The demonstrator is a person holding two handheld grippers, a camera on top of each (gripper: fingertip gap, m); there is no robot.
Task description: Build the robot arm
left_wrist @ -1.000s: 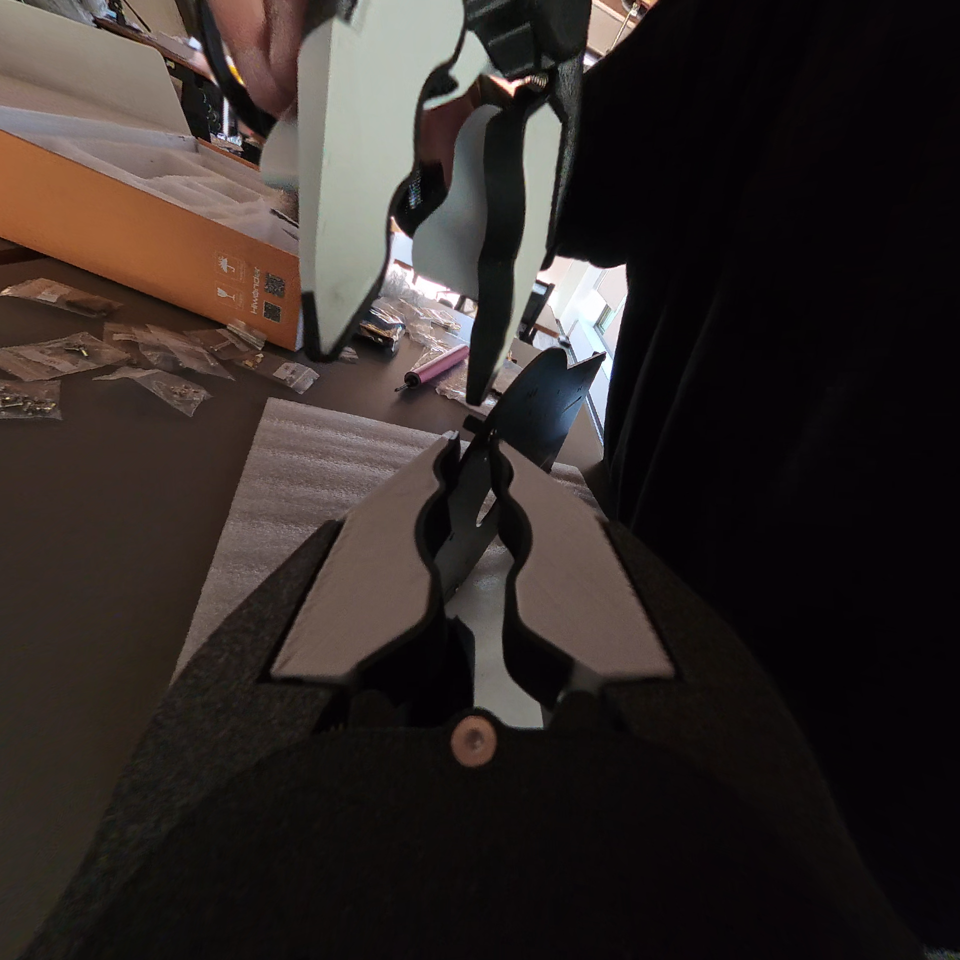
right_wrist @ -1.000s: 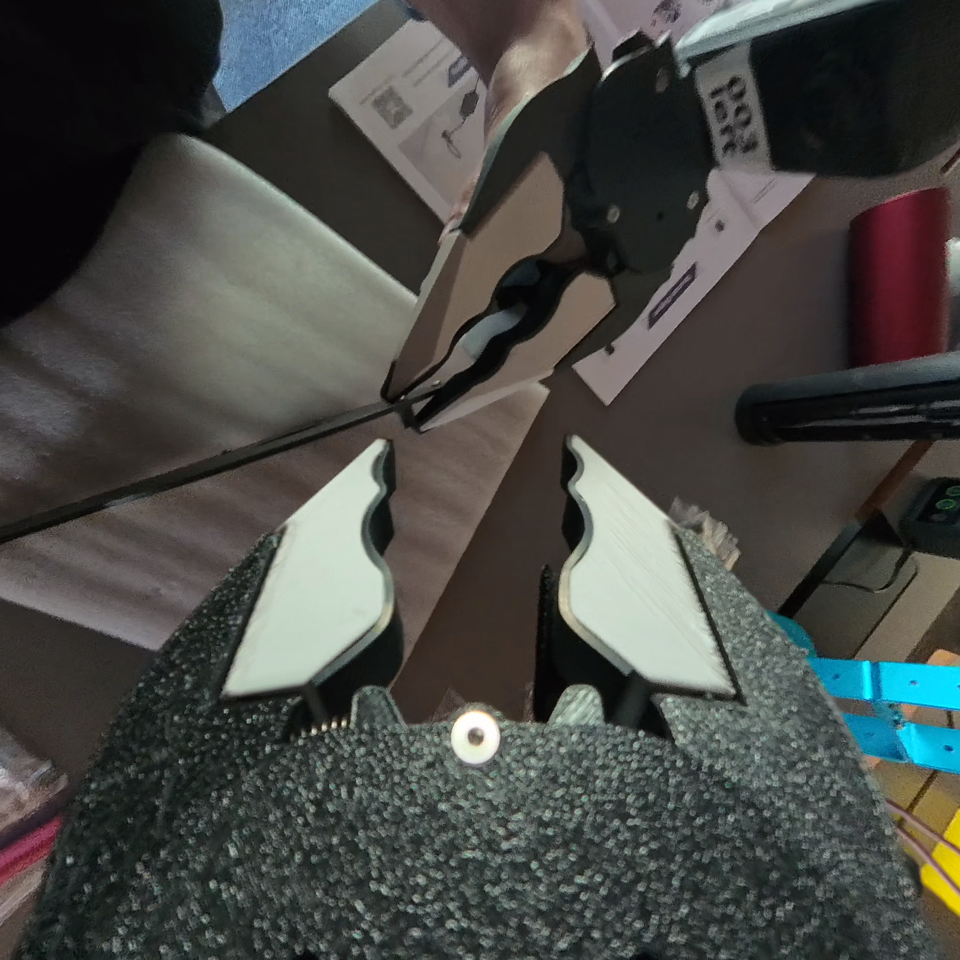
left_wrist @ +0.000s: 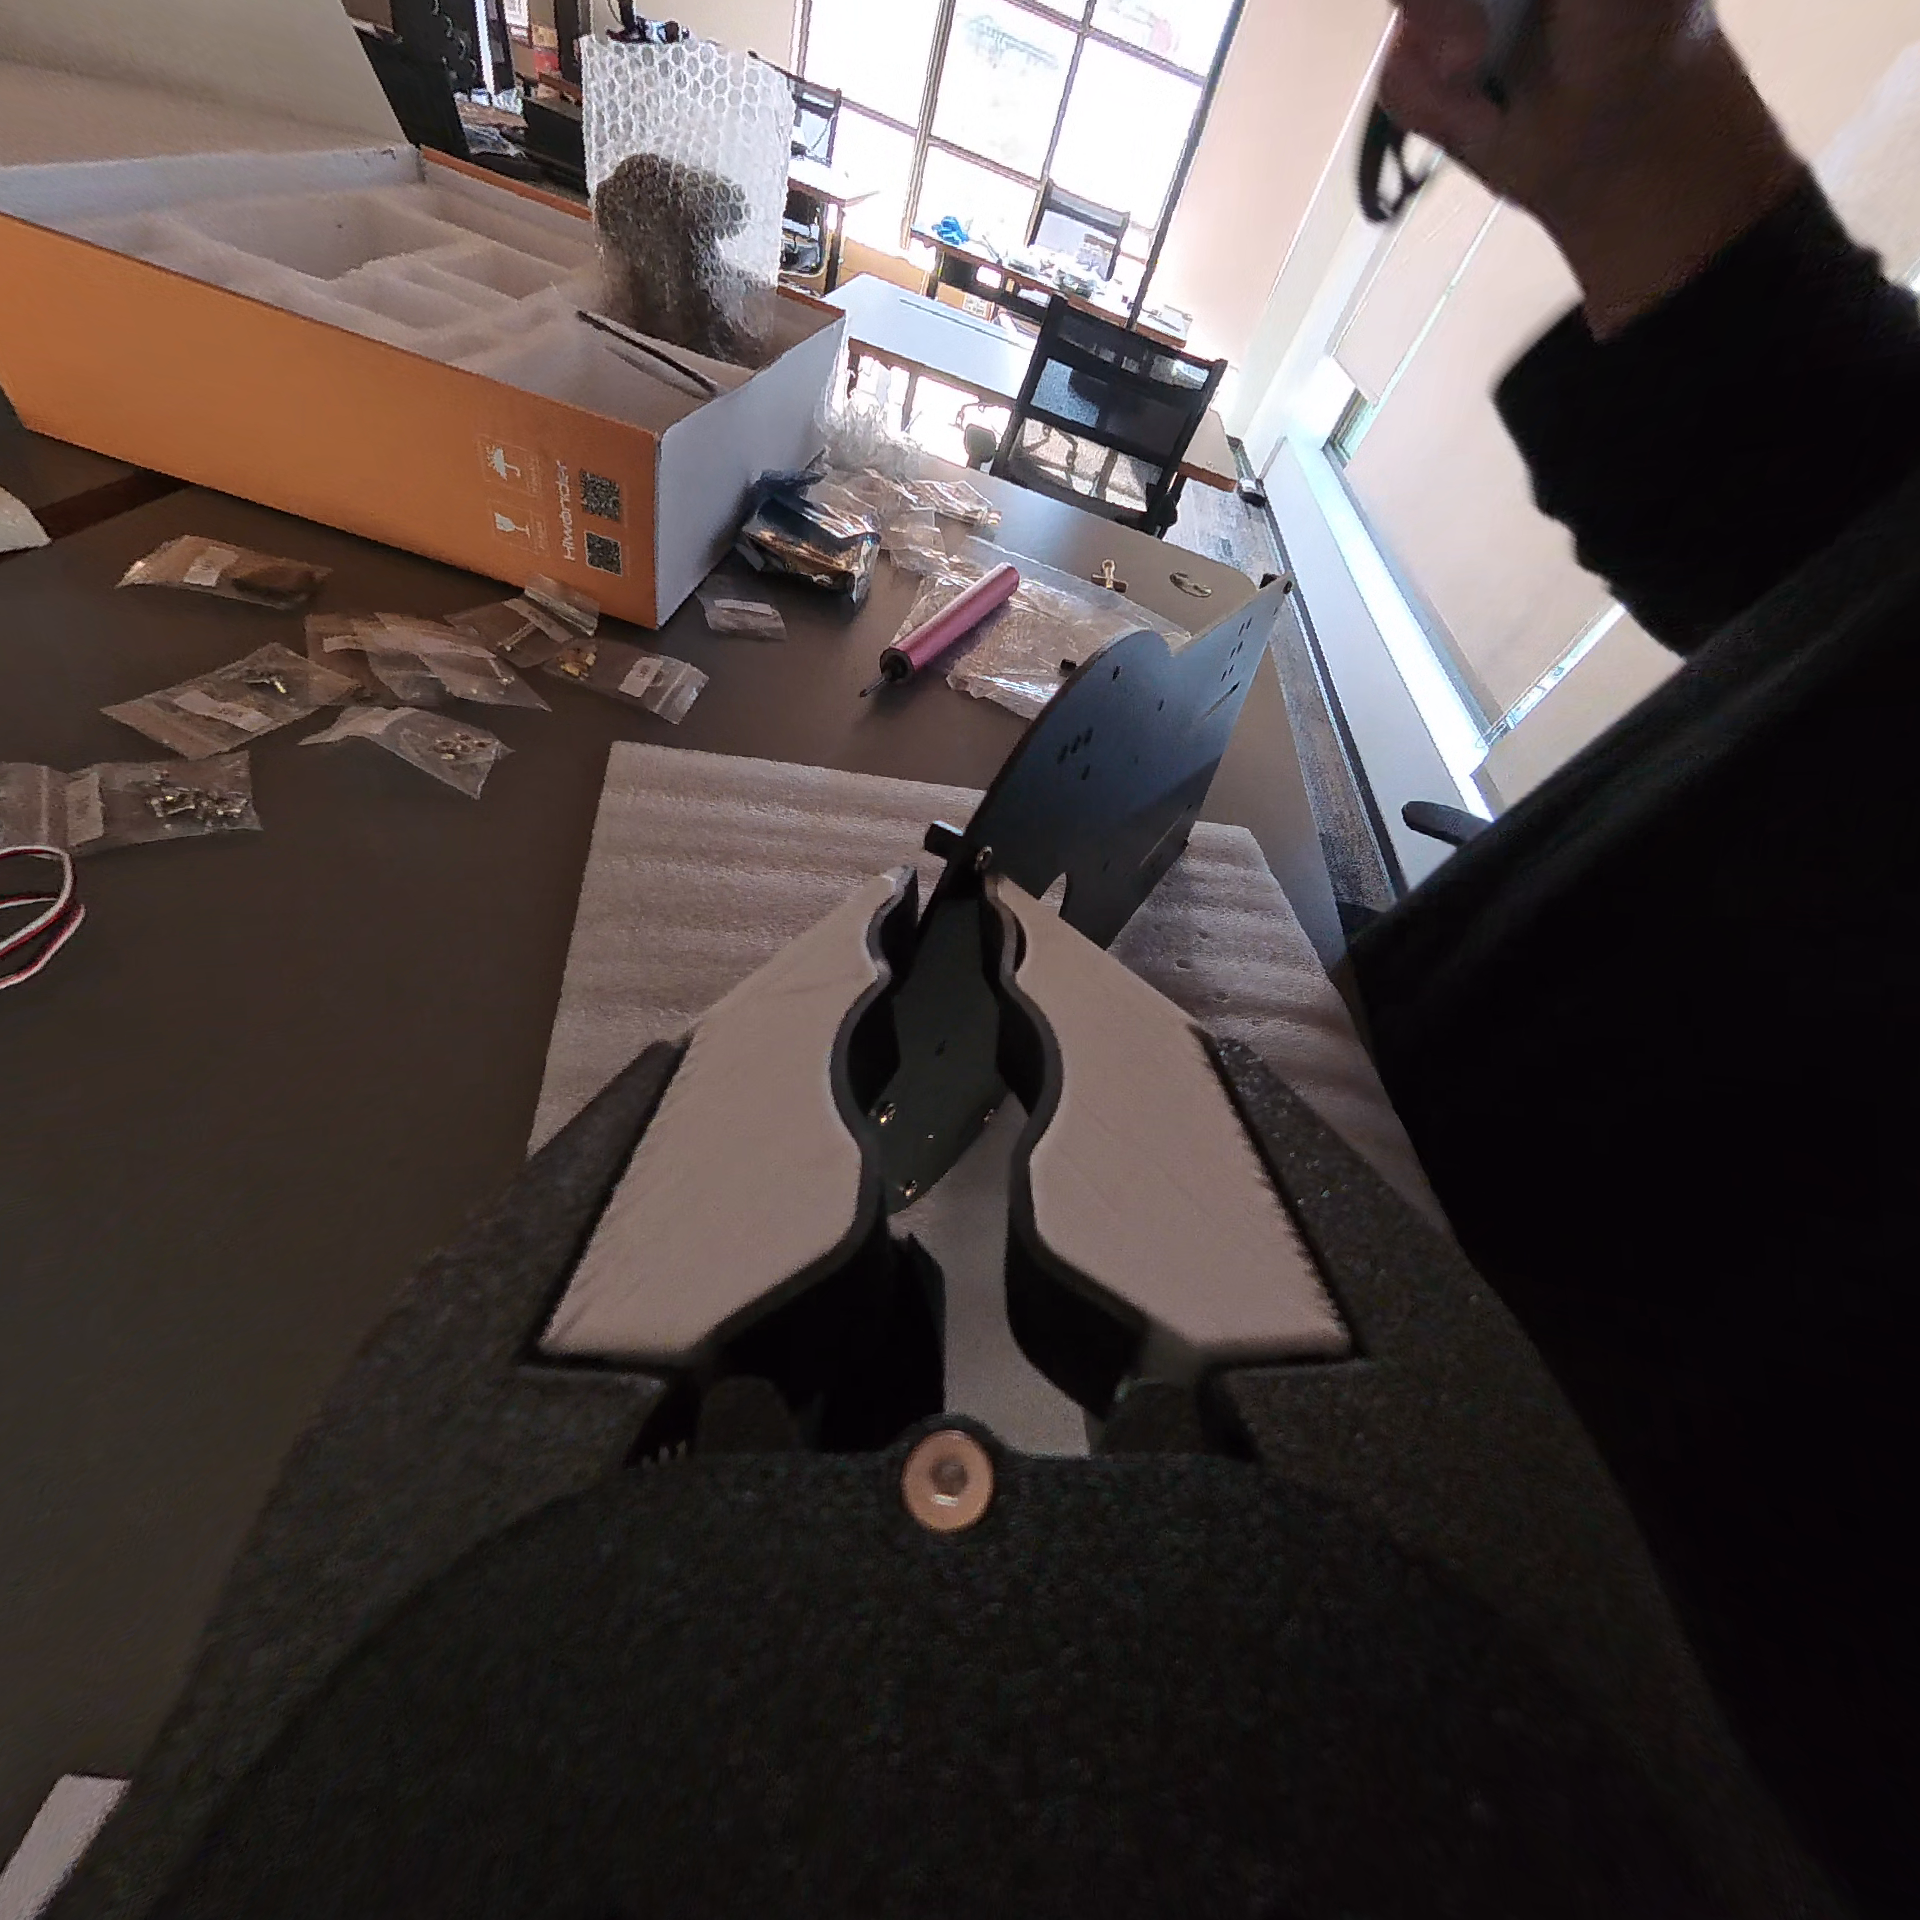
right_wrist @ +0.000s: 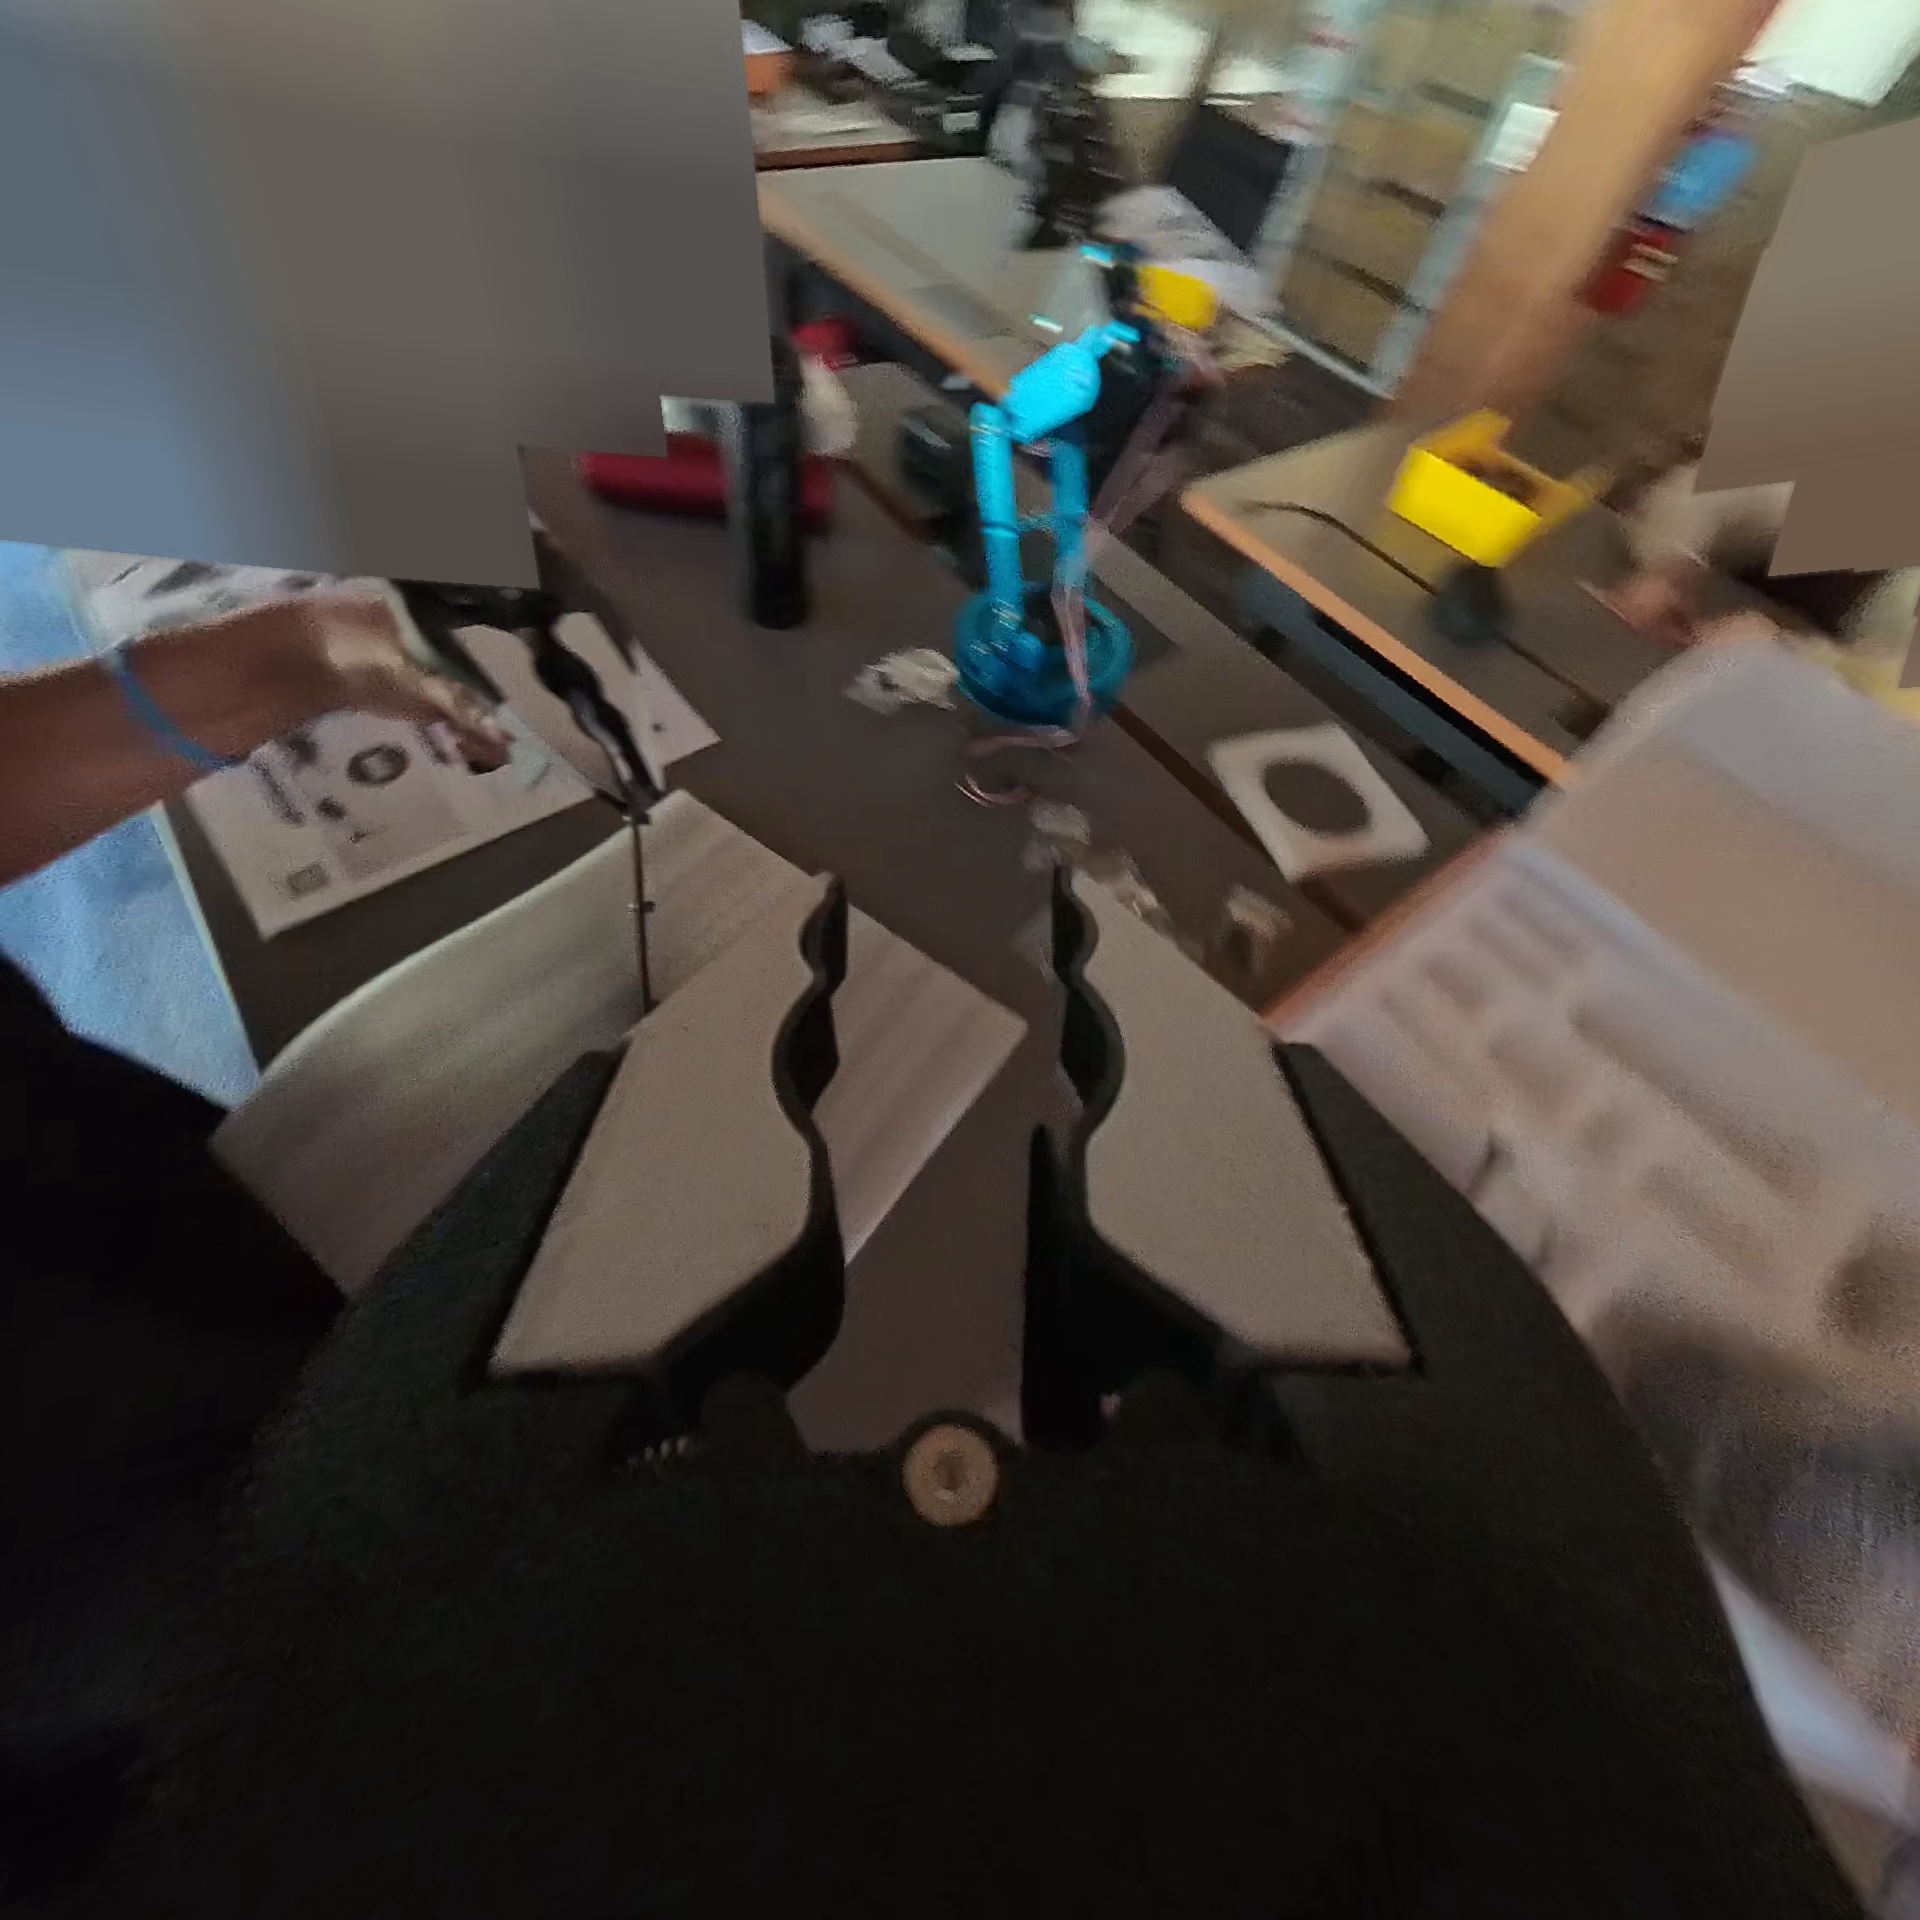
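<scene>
Here: one left gripper [left_wrist: 940, 883] clamps one black plate [left_wrist: 1117, 769]; right gripper [right_wrist: 945, 914] agape.

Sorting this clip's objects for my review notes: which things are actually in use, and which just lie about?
In use:
- left claw, shut on the black perforated plate
- white foam sheet under it
- right claw, open, empty

Lying about:
- orange box
- small hardware bags
- pink screwdriver
- blue robot arm

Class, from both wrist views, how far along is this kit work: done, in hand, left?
Done: orange box open, bags spread out. In hand: left gripper shut on the black plate, held on edge over the foam sheet; right gripper open, empty. Left: bags and pink screwdriver lie untouched.
</scene>
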